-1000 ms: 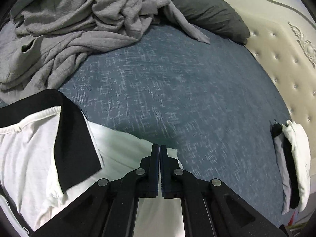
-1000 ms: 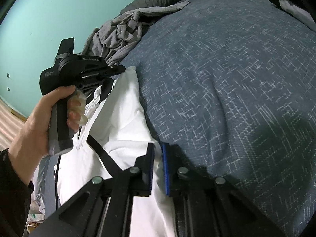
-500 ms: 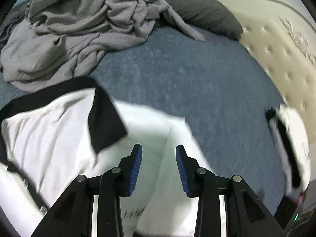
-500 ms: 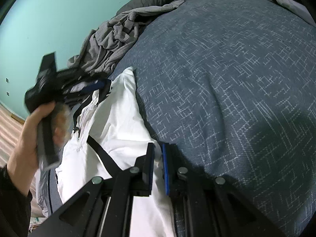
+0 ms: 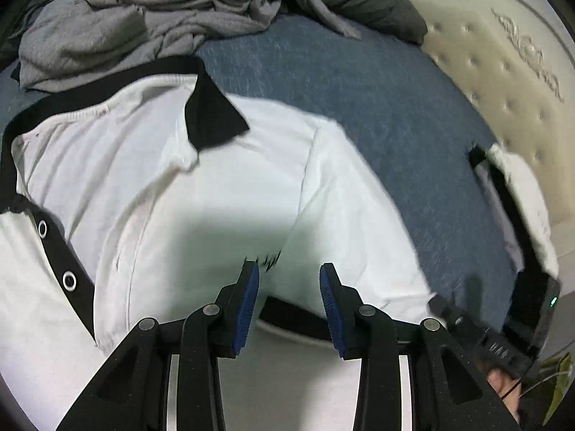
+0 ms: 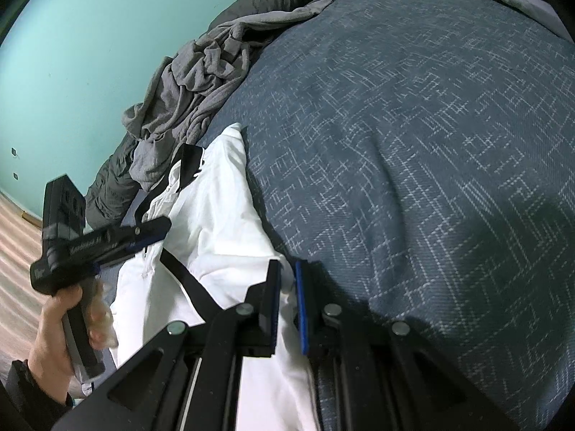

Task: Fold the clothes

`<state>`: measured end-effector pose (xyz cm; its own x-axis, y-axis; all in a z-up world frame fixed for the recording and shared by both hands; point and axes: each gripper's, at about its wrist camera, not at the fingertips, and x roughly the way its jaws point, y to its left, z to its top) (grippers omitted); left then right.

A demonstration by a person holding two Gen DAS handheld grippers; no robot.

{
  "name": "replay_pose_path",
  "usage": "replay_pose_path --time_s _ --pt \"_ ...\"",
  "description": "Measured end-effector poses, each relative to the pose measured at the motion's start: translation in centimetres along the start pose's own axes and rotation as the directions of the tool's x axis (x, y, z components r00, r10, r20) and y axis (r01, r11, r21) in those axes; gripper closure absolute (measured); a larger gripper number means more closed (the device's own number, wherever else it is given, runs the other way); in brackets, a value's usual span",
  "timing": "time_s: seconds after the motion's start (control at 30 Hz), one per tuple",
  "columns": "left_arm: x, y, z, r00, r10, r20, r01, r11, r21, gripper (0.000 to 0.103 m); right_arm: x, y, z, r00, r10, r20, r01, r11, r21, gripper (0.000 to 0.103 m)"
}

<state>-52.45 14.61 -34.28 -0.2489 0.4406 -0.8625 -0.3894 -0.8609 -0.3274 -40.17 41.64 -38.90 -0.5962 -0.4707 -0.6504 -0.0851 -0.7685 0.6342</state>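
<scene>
Since a second ago the left claw (image 5: 289, 287) has been opened wide and drawn back from the shoulder edge of the white polo shirt (image 5: 215, 194), so that its blue pads (image 5: 248, 309) are now seen spread above the white cloth with nothing held between them. Small dark lettering is seen on the shirt just ahead of the left claw, but it is too blurred to be read; faint pale lettering on the side of the left claw (image 6: 107, 240) cannot be made out either. The shirt is laid face up on the blue bed cover (image 5: 377, 115), with a black collar (image 5: 212, 115), a black placket and two white-ringed snaps (image 5: 69, 281). The right claw (image 6: 287, 305) is closed to a narrow gap on the shirt's white edge. A grey garment heap (image 5: 151, 18) lies beyond the collar.
</scene>
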Motion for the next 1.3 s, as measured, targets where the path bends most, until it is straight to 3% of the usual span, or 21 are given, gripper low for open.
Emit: replay_pose_path --time_s 0.03,0.3,0.53,0.67,0.8,0.9,1.03,1.2,1.3 --pt "0.1 0.2 -0.2 1.000 0.014 -0.005 -0.014 1.000 -0.001 0.092 0.0 0.0 0.0 1.000 -0.001 0.000 0.001 1.000 0.000 0.095" --pt "0.0 0.1 -0.4 0.998 0.067 -0.006 -0.067 0.998 0.010 0.091 -0.3 -0.3 -0.1 1.000 -0.010 0.003 0.010 1.000 -0.003 0.095" --pt "-1.4 0.6 -0.3 0.997 0.076 0.025 -0.076 0.997 -0.018 0.060 -0.1 -0.4 0.1 1.000 -0.017 -0.001 0.017 1.000 0.012 0.092" --pt "-3.8 1.7 -1.2 0.994 0.088 0.060 -0.086 0.995 -0.043 0.059 -1.4 -0.2 0.8 0.999 -0.020 0.043 0.019 1.000 0.019 0.092" --pt "-6.8 3.8 -3.0 0.988 0.113 0.103 -0.105 0.991 -0.083 0.059 -2.6 1.4 1.2 0.995 0.054 0.083 -0.051 0.998 -0.029 0.092" --pt "-9.5 6.3 -4.5 0.981 0.139 0.131 -0.123 0.985 -0.123 0.058 -1.6 3.7 0.3 0.997 0.073 0.040 -0.069 0.993 -0.099 0.092" --pt "-13.9 11.6 -7.2 0.967 0.200 0.161 -0.163 0.963 -0.215 0.057 0.7 5.6 -1.2 0.997 0.046 -0.060 -0.056 0.984 -0.170 0.092" --pt "-19.0 19.1 -10.5 0.935 0.304 0.182 -0.229 0.910 -0.346 0.054 0.0 5.6 -1.1 0.998 0.062 -0.026 -0.065 0.986 -0.155 0.092" --pt "-21.5 23.6 -12.6 0.907 0.375 0.191 -0.261 0.857 -0.444 0.052 -0.4 5.6 -1.0 0.998 0.070 -0.006 -0.070 0.987 -0.147 0.092"
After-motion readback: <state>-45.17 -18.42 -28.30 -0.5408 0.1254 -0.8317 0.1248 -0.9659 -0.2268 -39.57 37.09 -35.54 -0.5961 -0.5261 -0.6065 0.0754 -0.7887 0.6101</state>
